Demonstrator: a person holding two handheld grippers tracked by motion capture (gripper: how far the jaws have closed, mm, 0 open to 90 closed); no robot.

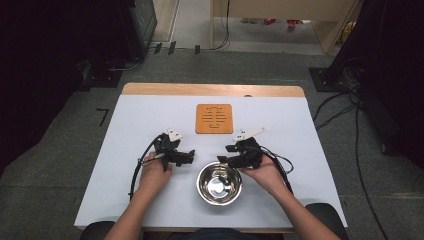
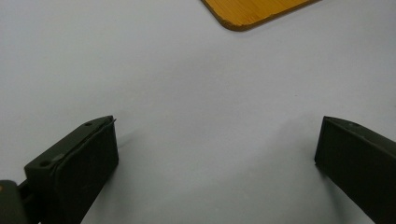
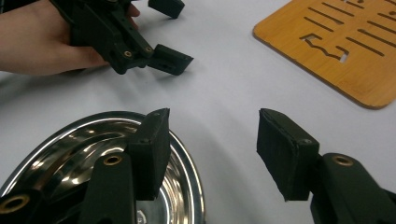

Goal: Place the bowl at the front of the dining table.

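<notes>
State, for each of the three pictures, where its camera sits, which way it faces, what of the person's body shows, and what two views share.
High view: fixed above the person's side, facing forward and down on the white table; both forearms enter from below.
Left gripper view: rides the left tongs, facing along open jaws over bare table.
Right gripper view: rides the right tongs, jaws straddling the round shiny steel bowl rim; the left hand shows.
Shared: all three show the orange slotted wooden mat.
</notes>
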